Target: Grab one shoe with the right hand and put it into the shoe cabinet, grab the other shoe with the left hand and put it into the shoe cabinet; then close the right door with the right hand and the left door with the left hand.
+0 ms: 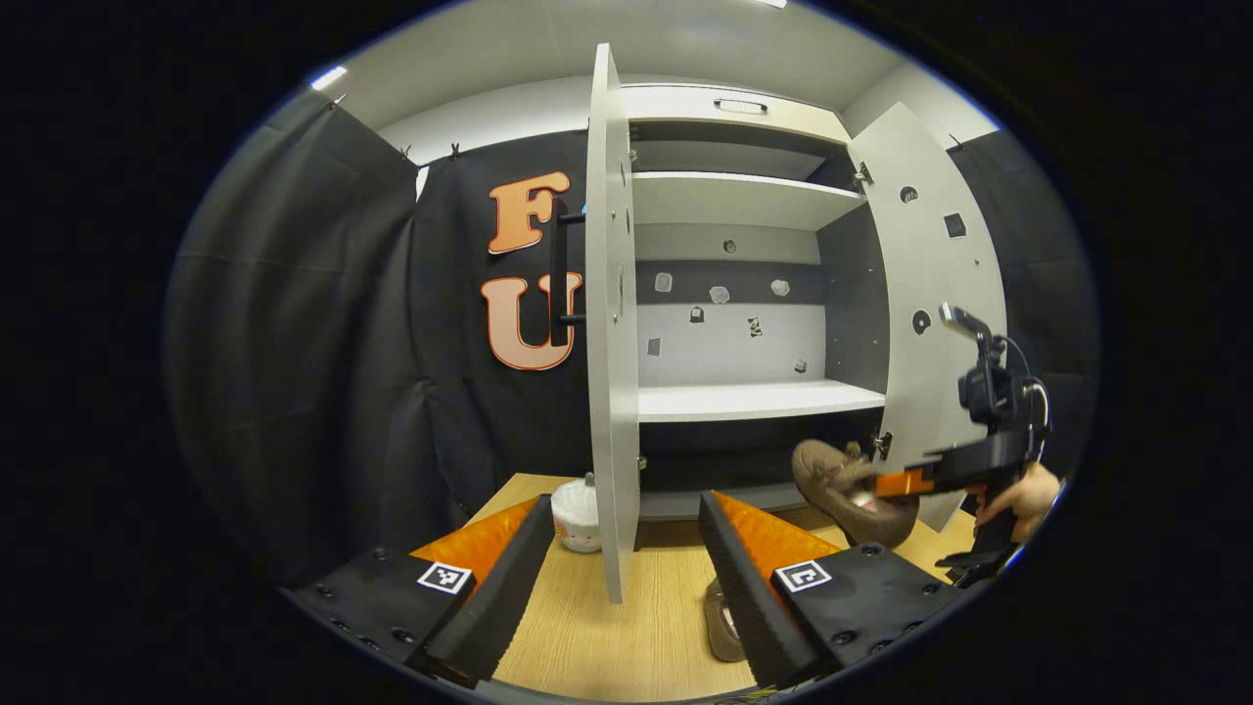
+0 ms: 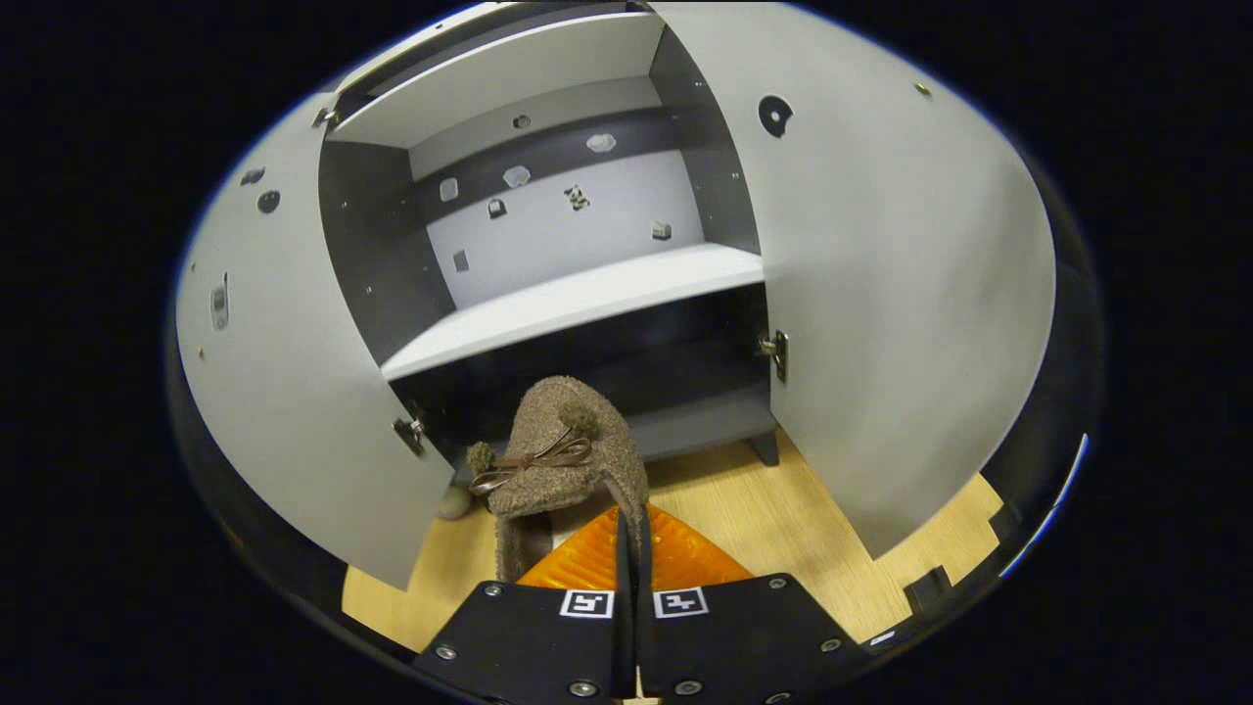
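Note:
In the right gripper view my right gripper (image 2: 631,548) is shut on the rim of a brown fuzzy shoe (image 2: 563,450) with a small bow, held just in front of the shoe cabinet's dark bottom compartment (image 2: 646,367). The left gripper view has that right gripper (image 1: 886,483) and the shoe (image 1: 847,490) in the air at the lower right, with a hand (image 1: 1018,494) behind them. My left gripper (image 1: 622,587) stands open and low, holding nothing. The other shoe (image 1: 722,617) lies on the wooden surface (image 1: 607,636), half hidden behind my right finger.
Both cabinet doors stand open: the left door (image 1: 612,323) is edge-on right ahead of my left gripper, the right door (image 2: 901,294) swings wide. A white shelf (image 2: 578,304) spans the middle. A small white object (image 1: 576,514) sits left of the left door.

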Available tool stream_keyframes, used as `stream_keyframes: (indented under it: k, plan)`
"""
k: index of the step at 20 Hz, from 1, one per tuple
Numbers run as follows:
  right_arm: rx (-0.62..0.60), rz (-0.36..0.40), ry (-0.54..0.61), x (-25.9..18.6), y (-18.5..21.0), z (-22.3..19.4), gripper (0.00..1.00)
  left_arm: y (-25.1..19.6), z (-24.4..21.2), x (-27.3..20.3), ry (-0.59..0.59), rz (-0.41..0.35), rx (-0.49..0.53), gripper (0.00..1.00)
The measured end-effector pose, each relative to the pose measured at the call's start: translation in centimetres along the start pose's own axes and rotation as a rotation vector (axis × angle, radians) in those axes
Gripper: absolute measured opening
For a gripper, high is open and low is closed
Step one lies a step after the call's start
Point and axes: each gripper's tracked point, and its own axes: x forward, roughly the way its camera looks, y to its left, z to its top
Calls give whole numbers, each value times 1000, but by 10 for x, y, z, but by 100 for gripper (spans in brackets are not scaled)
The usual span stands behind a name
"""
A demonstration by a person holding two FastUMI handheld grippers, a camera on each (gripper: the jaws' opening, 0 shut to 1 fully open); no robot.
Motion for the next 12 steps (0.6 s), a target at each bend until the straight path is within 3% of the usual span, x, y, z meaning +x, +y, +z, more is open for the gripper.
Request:
stream_keyframes:
  k: [6, 12]
  plan:
    - [-29, 29, -150, 26, 38, 116, 0, 3, 1, 9, -7, 25, -5, 96]
    - [-43, 4, -260, 78, 59, 216, 0, 14, 3, 24, -14, 68, -18, 97]
